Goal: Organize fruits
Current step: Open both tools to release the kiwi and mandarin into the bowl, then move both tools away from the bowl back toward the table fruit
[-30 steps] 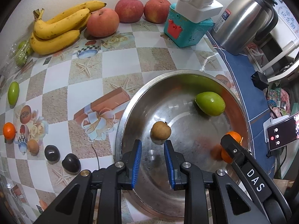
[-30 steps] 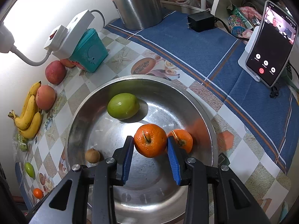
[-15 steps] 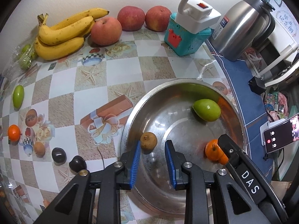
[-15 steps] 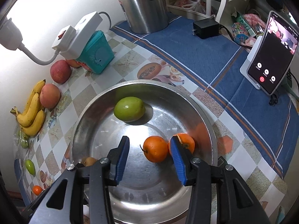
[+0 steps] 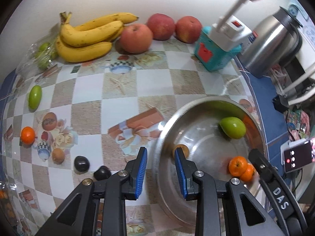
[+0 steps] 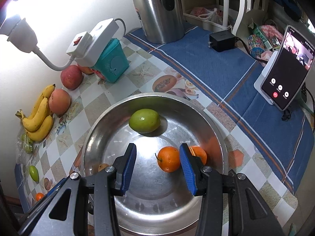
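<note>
The left tongs [image 5: 161,170] are being held narrowly apart above the near-left rim of the steel bowl [image 5: 163,137], with nothing between the blue pads; the jaws have just been opening. The right tongs [image 6: 157,166] are being held moderately apart over the bowl floor, and the jaws have likewise just been opening. No fruit is being gripped: the nearer orange [image 6: 169,161] is lying on the bowl floor just inside the right pad, and whether it is touching that pad cannot be told.

A second orange [image 6: 198,154] is being partly hidden behind that pad, touching the first. A small brown fruit [image 5: 184,149] is lying in the bowl against the near-left wall, partly covered by the left tongs' right pad. A green mango [image 6: 144,120] is resting further in, toward the far wall.

On the bench [image 5: 118,106] to the left of the bowl, two dark fruits [image 5: 81,163] are lying near the left tongs, with a brown fruit [image 5: 58,155], a small orange [image 5: 28,135] and a small green fruit [image 5: 35,96] being seen beyond them, all well apart from the bowl.

Along the far wall, a banana bunch [image 5: 88,37] and three apples [image 5: 136,38] are lined up, the nearest apple touching the bananas. A teal box [image 5: 213,56] carrying a white power adapter [image 5: 230,34] is standing beside the apples, and a steel kettle [image 5: 273,43] is standing further right on a blue cloth [image 6: 226,74]. A phone [image 6: 285,68] is being propped upright on that cloth.
</note>
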Demonstrator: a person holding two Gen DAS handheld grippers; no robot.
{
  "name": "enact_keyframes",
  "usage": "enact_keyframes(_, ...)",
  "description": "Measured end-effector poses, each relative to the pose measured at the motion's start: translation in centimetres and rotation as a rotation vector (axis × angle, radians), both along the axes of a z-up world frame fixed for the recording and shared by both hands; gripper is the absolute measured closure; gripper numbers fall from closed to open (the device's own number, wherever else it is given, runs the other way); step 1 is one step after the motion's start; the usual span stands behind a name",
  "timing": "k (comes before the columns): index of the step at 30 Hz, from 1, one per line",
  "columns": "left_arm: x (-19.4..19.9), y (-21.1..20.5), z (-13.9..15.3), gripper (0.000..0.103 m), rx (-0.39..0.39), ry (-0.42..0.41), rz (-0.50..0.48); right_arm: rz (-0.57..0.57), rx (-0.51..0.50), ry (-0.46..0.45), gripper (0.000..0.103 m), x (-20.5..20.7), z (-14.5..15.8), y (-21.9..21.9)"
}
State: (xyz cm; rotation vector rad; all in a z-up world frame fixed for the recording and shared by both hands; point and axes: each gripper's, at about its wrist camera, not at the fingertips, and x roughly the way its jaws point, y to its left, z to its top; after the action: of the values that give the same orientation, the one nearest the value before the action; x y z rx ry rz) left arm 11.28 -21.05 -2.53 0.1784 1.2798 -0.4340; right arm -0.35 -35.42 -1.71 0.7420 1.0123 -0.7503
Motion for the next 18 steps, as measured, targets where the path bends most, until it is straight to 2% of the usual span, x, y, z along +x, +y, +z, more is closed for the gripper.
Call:
enact_keyframes(10, 1.0, 1.7, 0.1, 0.070, 0.002, -0.002, 0.065, 0.028, -0.017, -0.005, 0.057, 0.4, 0.5, 0.3)
enact_keyframes(12, 1.1, 1.9, 0.0, 0.062, 0.005, -0.001, 0.076, 0.031, -0.014, -0.005, 0.057, 0.4, 0.5, 0.3)
enact_keyframes(14, 1.2, 2.1, -0.1, 0.030, 0.019, -0.007, 0.097, 0.038, -0.012, -0.001, 0.053, 0.5, 0.3, 0.4)
enact_keyframes(16, 1.3, 2.3, -0.2, 0.022, 0.047, -0.028, 0.114, 0.049, -0.012, 0.004, 0.038, 0.7, 0.1, 0.5)
enact_keyframes(18, 1.4, 2.4, -0.3, 0.022, 0.064, -0.036, 0.121, 0.058, -0.012, 0.007, 0.037, 0.8, 0.0, 0.6)
